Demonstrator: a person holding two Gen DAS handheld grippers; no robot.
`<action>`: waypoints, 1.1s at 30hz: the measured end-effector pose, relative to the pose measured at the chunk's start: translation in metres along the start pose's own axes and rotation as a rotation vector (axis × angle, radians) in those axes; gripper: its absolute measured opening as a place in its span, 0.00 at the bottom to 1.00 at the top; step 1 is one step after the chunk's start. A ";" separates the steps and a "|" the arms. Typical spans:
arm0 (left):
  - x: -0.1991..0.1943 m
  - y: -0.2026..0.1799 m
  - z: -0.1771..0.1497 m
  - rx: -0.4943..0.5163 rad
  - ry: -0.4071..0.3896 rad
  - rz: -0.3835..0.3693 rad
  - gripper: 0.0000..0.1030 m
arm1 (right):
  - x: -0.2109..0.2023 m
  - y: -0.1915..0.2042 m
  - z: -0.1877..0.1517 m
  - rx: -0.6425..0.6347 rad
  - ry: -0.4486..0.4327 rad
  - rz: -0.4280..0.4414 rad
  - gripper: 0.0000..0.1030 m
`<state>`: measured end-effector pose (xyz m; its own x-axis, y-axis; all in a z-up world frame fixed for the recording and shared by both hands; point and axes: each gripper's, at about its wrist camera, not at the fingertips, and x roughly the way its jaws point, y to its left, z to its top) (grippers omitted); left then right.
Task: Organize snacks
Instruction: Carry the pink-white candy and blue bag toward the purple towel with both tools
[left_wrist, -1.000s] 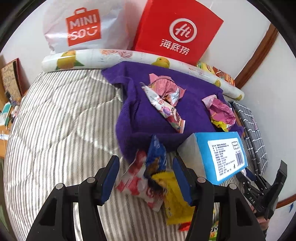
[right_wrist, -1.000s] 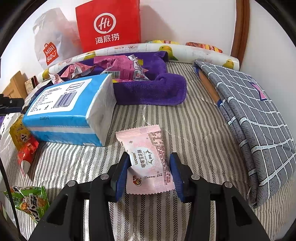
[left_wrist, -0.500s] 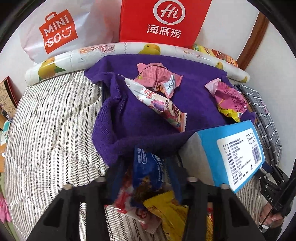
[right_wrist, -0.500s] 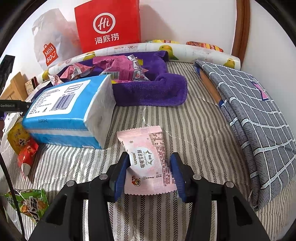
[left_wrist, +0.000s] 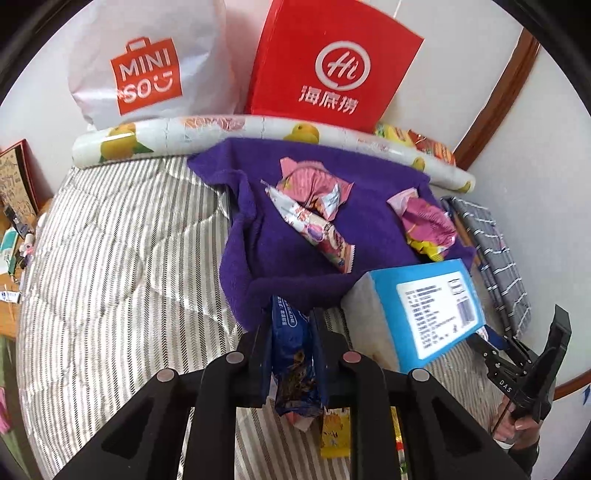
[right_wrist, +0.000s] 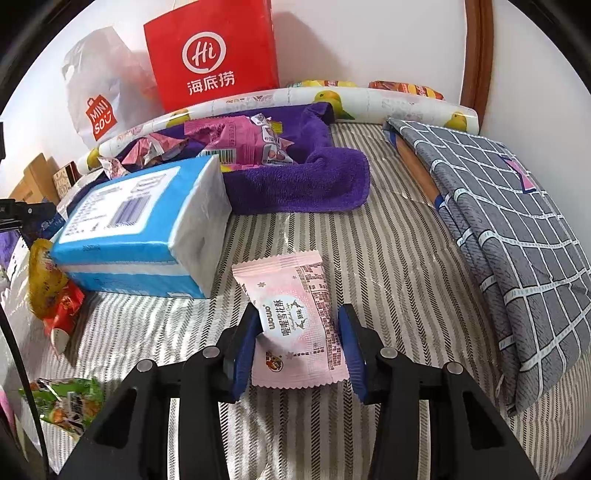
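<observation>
Low centre of each view, the left tongs are pinching a blue snack packet and the right tongs a pink snack packet, likely bound for the purple towel on the bed

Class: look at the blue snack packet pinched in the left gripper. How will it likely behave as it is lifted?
The blue snack packet probably flops: its lower end hangs crumpled below the left gripper. It is likely light, being a thin wrapper. Its glossy film may slip if the pinch loosens.

The left gripper, open a second ago, has clamped the blue snack packet and lifted it.
</observation>
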<state>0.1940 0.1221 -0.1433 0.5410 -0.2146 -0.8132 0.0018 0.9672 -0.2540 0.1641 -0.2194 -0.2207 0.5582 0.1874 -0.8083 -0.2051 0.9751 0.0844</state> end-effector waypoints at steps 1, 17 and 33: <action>-0.005 -0.002 0.001 0.003 -0.008 -0.002 0.17 | -0.004 0.001 0.001 0.006 -0.004 0.012 0.41; -0.033 -0.040 0.035 0.045 -0.085 -0.051 0.17 | -0.065 0.034 0.069 -0.067 -0.142 0.043 0.41; -0.015 -0.052 0.105 0.075 -0.105 -0.066 0.17 | -0.036 0.055 0.164 -0.033 -0.192 0.079 0.41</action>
<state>0.2738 0.0895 -0.0627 0.6227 -0.2663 -0.7357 0.1006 0.9597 -0.2623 0.2646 -0.1533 -0.0919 0.6817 0.2857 -0.6736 -0.2787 0.9526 0.1220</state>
